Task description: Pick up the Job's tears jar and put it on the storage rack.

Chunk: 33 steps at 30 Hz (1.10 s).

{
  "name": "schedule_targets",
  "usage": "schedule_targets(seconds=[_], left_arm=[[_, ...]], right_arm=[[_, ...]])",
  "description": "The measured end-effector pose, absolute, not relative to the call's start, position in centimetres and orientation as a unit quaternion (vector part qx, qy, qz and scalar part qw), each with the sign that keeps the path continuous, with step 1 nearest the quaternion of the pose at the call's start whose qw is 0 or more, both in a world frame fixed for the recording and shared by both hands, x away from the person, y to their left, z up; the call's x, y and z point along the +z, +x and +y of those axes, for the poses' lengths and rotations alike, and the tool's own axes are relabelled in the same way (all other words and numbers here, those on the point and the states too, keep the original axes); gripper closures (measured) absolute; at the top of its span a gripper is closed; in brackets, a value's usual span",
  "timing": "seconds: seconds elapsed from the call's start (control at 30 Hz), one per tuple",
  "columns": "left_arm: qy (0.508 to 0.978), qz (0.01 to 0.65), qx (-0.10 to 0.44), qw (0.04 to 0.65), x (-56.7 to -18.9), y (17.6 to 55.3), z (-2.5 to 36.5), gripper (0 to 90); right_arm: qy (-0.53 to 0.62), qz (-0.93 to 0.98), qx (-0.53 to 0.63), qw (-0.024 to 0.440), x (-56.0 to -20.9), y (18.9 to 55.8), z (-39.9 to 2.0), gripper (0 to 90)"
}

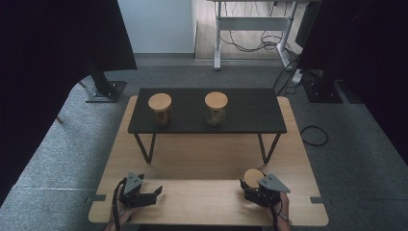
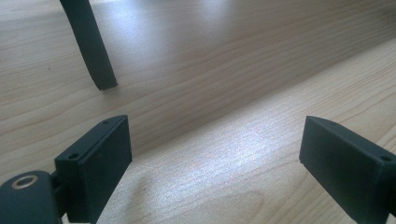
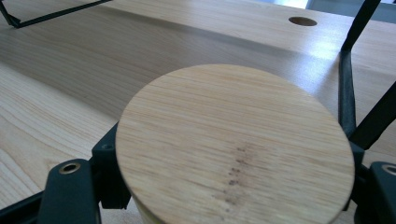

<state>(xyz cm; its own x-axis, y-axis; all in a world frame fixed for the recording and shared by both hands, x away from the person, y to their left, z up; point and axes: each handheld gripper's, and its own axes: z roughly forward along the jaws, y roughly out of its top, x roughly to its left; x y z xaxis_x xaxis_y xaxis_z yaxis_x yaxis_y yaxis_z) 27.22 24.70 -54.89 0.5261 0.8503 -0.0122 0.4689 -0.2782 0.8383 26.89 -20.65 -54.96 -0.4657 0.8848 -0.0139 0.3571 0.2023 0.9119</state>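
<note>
- Grey carpet runs all round a pale wooden table [image 1: 207, 166], with dark curtains on both sides and a desk frame with loose cables at the back of the room.
- On the table we've got a low black shelf [image 1: 250, 115] on thin metal legs, and two jars with round wooden lids on top of it: a left jar [image 1: 160, 109] and a right jar [image 1: 216, 109], well apart from each other.
- Third jar [image 1: 252, 177] is down at the near right part of the table, and that's the one we're working on.
- Our right gripper [image 1: 251, 185] is clamped on that jar. In the right gripper view the wooden lid [image 3: 233, 149] sits right between the black jaws, and they press in on the jar from both sides just under the lid.
- Our left gripper [image 1: 156, 193] is near the front left edge, jaws spread wide with nothing but bare tabletop between them.
- One black shelf leg [image 2: 91, 46] shows ahead of it in the left gripper view.
</note>
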Motion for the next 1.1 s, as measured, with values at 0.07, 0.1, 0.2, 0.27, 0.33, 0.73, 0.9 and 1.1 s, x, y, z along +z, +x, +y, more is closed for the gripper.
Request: schedule_targets(seconds=[0.07,0.1,0.2,0.27,0.33,0.73,0.9,1.1], left_arm=[[0.766,0.431,0.228,0.419,-54.9,27.2,24.7,8.6],[0.766,0.431,0.228,0.419,-54.9,27.2,24.7,8.6],[0.767,0.430,0.229,0.418,-54.9,27.2,24.7,8.6],[0.767,0.431,0.228,0.417,-54.9,27.2,24.7,8.6],[0.767,0.431,0.227,0.418,-54.9,27.2,24.7,8.6],[0.766,0.431,0.227,0.419,-54.9,27.2,24.7,8.6],[0.766,0.431,0.227,0.419,-54.9,27.2,24.7,8.6],[0.767,0.430,0.227,0.419,-54.9,27.2,24.7,8.6]], right_arm=[[0.431,0.721,0.463,0.284,-55.0,26.9,-20.7,24.0],[0.431,0.721,0.462,0.284,-54.9,26.9,-20.7,24.1],[0.432,0.720,0.463,0.284,-55.0,26.9,-20.7,24.1],[0.432,0.720,0.463,0.284,-55.0,26.9,-20.7,24.1],[0.433,0.719,0.463,0.285,-55.0,26.9,-20.7,24.2],[0.436,0.708,0.470,0.295,-54.7,26.6,-20.7,24.4],[0.436,0.704,0.479,0.291,-54.4,26.2,-20.9,24.4],[0.432,0.701,0.487,0.291,-54.0,25.7,-21.0,24.4]])
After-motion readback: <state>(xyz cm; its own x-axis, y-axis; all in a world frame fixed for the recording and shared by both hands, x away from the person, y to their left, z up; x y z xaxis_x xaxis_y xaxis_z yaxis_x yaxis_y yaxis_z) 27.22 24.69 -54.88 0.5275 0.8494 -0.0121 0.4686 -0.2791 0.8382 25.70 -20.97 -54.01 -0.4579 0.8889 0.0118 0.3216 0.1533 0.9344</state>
